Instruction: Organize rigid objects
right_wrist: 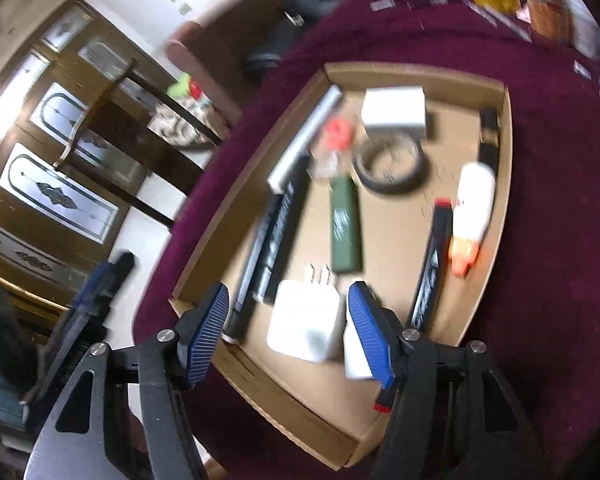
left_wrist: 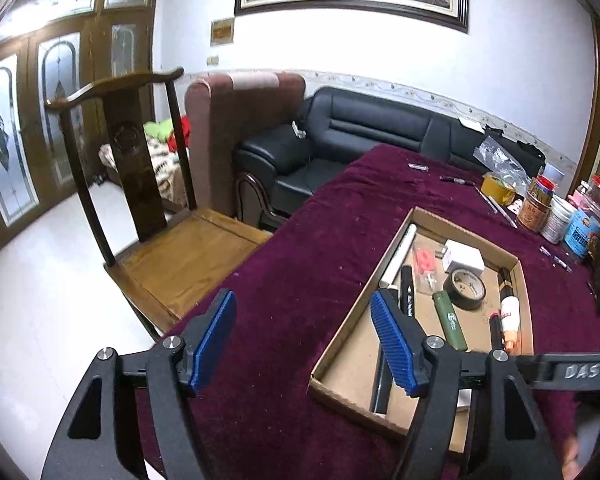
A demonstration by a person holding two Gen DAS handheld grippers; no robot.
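Between our right gripper's (right_wrist: 288, 332) spread pads, the white plug (right_wrist: 306, 326) is lying in the tray (right_wrist: 420, 70), gripped by nothing. We are risking a skewed close: the blur suggests the hand is moving, and a pad could clip the markers (right_wrist: 274, 216) just beside it. Our left gripper (left_wrist: 304, 340) is hanging open and empty at the tray's near-left edge, one pad over the cloth (left_wrist: 300, 220), one over the tray.
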